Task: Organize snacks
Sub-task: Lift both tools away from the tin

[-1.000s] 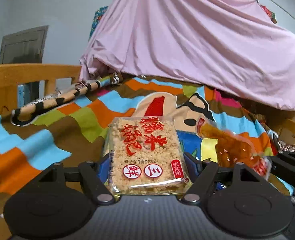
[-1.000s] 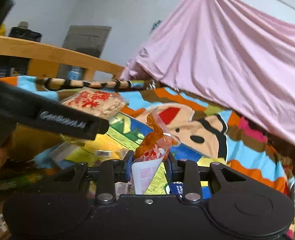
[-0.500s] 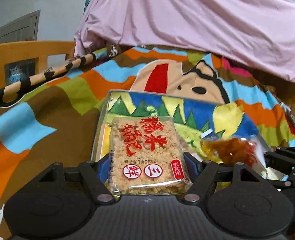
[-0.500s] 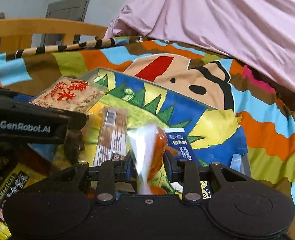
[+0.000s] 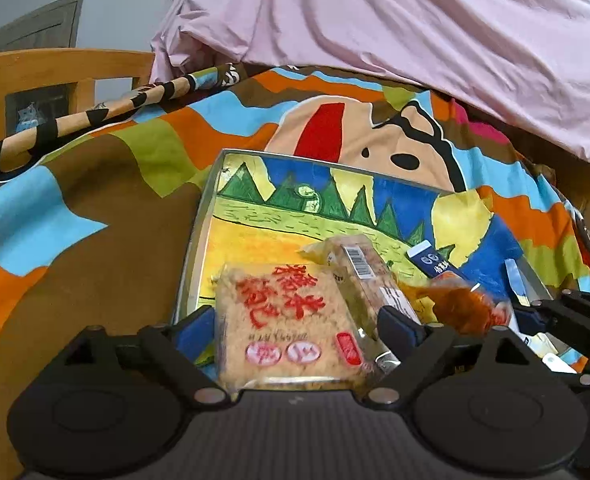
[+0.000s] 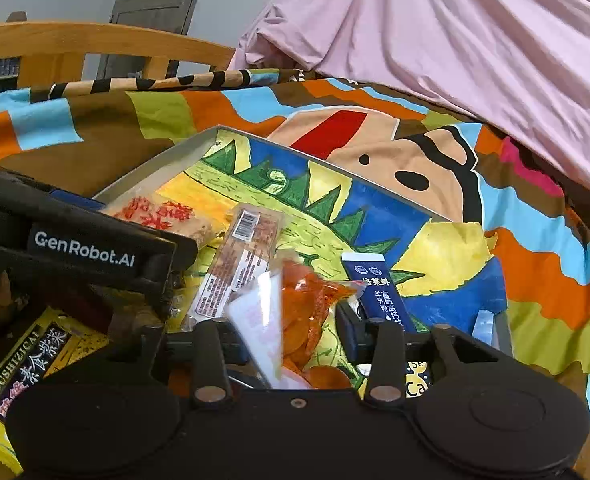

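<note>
Two packets are poised over the painted tray on the bed. The left hand-held gripper clamps a rice-cracker packet with red Chinese lettering at the tray's near-left corner; the right hand-held gripper pinches an orange snack bag at the near edge, likely for dropping in. "GenRobot.AI" marks the left one. Beyond lie a barcoded bar and a navy sachet.

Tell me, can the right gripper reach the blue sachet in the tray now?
Probably not yet. The sachet lies uncovered, close ahead of the right gripper, but an orange packet sits between its fingers; that should go down first.
</note>
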`<state>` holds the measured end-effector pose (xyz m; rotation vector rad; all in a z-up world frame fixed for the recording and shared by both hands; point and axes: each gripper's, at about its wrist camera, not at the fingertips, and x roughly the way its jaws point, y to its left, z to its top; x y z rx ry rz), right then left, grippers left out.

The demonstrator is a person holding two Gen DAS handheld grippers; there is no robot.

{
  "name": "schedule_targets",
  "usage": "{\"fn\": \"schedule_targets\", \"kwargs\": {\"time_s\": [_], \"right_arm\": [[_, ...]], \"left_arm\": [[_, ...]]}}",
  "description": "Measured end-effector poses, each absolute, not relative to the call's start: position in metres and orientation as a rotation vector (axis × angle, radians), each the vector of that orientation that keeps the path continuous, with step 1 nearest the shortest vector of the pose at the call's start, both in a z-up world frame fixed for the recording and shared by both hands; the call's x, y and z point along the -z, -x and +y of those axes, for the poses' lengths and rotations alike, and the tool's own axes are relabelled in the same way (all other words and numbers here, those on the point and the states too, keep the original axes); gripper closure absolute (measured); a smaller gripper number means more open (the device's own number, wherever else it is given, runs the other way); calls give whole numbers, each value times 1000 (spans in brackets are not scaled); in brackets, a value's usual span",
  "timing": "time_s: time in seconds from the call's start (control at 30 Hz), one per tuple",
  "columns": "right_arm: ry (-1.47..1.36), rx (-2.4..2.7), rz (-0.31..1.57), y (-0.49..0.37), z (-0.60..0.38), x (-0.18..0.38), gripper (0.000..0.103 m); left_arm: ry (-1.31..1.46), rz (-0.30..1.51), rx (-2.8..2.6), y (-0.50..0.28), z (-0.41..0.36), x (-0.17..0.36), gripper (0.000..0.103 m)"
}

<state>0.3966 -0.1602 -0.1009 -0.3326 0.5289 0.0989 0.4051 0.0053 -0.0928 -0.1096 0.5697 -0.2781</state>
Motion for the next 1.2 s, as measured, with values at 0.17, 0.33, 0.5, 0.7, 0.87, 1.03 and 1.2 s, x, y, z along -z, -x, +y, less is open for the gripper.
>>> {"fn": "schedule_targets", "kwargs": {"time_s": [0.17, 0.33, 0.5, 0.7, 0.87, 1.03, 1.2], "right_arm": [[304, -126, 505, -390, -163, 90, 38], [258, -139, 459, -380, -167, 73, 24], [240, -144, 419, -367, -169, 56, 18], [192, -136, 394, -350, -180, 39, 12], [153, -125, 357, -330, -190, 20, 11], [115, -146, 314, -302, -197, 1, 1], [118, -165, 252, -267, -198, -16, 1]], "left_arm": [[127, 531, 287, -399, 8, 83, 5], [151, 484, 284, -388, 13, 67, 2], [140, 456, 265, -376, 14, 50, 1], [138, 425, 239, -355, 19, 27, 1], [138, 412, 218, -333, 24, 8, 1], [126, 377, 201, -304, 32, -13, 1], [160, 320, 154, -266, 47, -27, 0]]}}
